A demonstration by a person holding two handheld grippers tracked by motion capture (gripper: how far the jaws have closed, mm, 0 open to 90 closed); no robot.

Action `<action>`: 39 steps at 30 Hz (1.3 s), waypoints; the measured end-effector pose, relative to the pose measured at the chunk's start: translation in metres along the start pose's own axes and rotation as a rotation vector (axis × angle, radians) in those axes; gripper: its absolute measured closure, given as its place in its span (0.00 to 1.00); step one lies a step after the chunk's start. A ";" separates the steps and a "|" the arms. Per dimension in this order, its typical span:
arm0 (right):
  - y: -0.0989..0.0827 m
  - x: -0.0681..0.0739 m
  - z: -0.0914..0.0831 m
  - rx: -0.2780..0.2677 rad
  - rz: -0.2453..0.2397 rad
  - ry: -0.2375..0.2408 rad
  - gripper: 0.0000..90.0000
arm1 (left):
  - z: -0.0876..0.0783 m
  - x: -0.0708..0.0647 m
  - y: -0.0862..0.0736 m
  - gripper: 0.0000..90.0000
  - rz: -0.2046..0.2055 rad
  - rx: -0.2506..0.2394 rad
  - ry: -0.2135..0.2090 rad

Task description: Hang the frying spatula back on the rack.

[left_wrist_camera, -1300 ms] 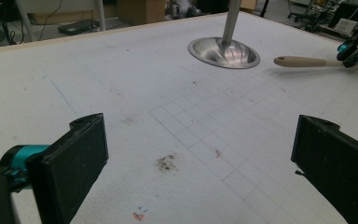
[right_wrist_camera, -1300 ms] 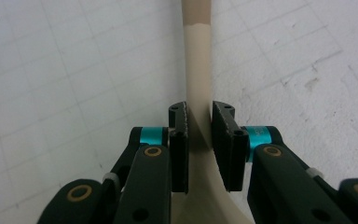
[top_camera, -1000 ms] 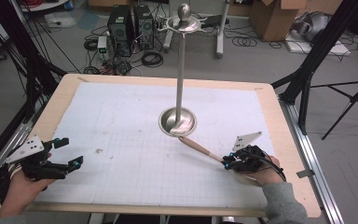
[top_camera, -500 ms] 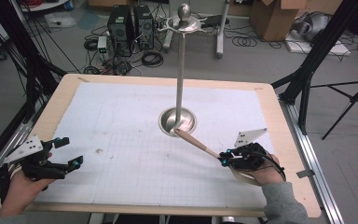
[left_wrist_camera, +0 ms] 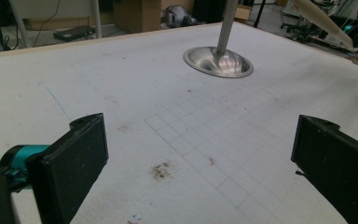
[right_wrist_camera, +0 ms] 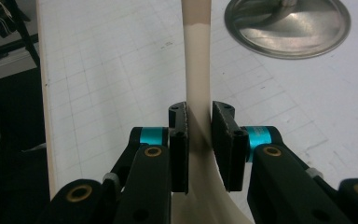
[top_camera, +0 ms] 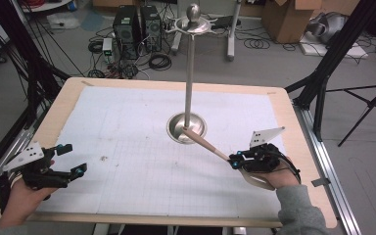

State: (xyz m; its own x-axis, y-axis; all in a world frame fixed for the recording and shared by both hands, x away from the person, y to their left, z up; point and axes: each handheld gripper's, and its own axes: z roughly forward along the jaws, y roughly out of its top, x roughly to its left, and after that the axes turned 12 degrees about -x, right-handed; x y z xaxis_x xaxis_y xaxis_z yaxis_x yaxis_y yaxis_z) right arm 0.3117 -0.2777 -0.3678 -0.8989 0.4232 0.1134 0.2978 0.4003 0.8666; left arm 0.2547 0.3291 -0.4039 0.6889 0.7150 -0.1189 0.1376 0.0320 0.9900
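Your right tongs (top_camera: pixel 233 161), at the lower right of the high view, are clamped on a beige spatula (top_camera: pixel 206 144) whose handle slants up-left, its tip over the round base of the metal stand (top_camera: pixel 186 128) at the frame's centre. The blade end is hidden behind your hand. Your left tongs (top_camera: pixel 73 159), lower left, stand wide with nothing between them. No writing is legible anywhere; the white table (top_camera: pixel 127 127) cover carries only a faint grid.

In the right gripper view, the spatula (right_wrist_camera: pixel 198 70) is cut off at the top edge, and its broad end is hidden behind the right claw (right_wrist_camera: pixel 199 140). In the left gripper view, the stand's pole (left_wrist_camera: pixel 226 28) is cropped above its base.
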 end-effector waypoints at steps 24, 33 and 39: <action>0.057 -0.007 -0.053 -0.134 -0.006 -0.021 0.86 | -0.002 -0.005 0.004 0.05 0.006 -0.032 -0.042; 0.077 -0.008 -0.062 -0.161 -0.026 -0.038 0.86 | -0.007 -0.004 0.005 0.05 0.003 -0.041 -0.031; 0.088 -0.012 -0.061 -0.158 -0.025 -0.032 0.86 | -0.010 -0.003 0.005 0.05 0.004 -0.043 -0.021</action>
State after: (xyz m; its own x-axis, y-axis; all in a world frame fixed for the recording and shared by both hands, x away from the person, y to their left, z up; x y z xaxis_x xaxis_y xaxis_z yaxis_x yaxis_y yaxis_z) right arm 0.3293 -0.2974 -0.2627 -0.8938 0.4417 0.0775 0.2189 0.2789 0.9350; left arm 0.2460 0.3342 -0.3982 0.7044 0.7003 -0.1156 0.1039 0.0593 0.9928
